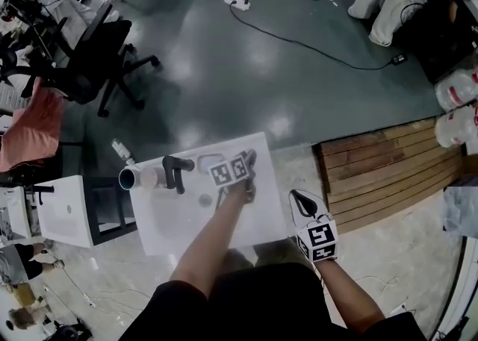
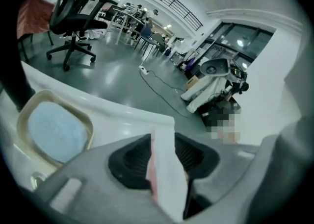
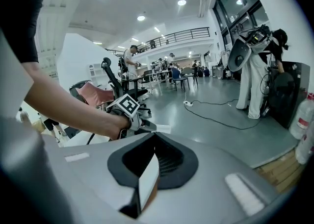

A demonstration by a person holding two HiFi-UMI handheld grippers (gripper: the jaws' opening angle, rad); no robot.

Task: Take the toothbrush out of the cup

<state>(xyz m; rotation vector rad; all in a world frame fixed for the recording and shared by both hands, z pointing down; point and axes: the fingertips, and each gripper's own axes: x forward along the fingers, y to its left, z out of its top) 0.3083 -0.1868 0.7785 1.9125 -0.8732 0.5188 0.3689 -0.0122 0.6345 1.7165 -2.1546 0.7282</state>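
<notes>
Your left gripper (image 1: 248, 160) is over the far right corner of the white counter (image 1: 250, 220), with your forearm reaching across the counter from its near edge. In the left gripper view its fingers (image 2: 132, 161) stand apart and clamp nothing. Past them you see the counter's white corner and, to the left, a beige dish (image 2: 54, 130) with a pale blue filling.

Your right gripper (image 1: 303, 200) hangs off the counter's right edge, over the floor and just short of the wooden plank platform (image 1: 388, 168). Its fingers (image 3: 169, 161) are together with nothing between them. That view looks across at your left hand (image 3: 114, 125) and the marker cube above it.

The cup (image 1: 129, 178) stands at the counter's left edge, close to the far left corner, with its dark mouth facing the head camera. A black faucet (image 1: 175, 171) sits just to its right. A slim white thing (image 1: 122, 151) slants up from the cup's far rim. It looks like the toothbrush, but it is too small for you to be sure. Both grippers are well apart from the cup, the left one the nearer. A black office chair (image 1: 101, 60) stands on the floor beyond the counter's far left corner.
</notes>
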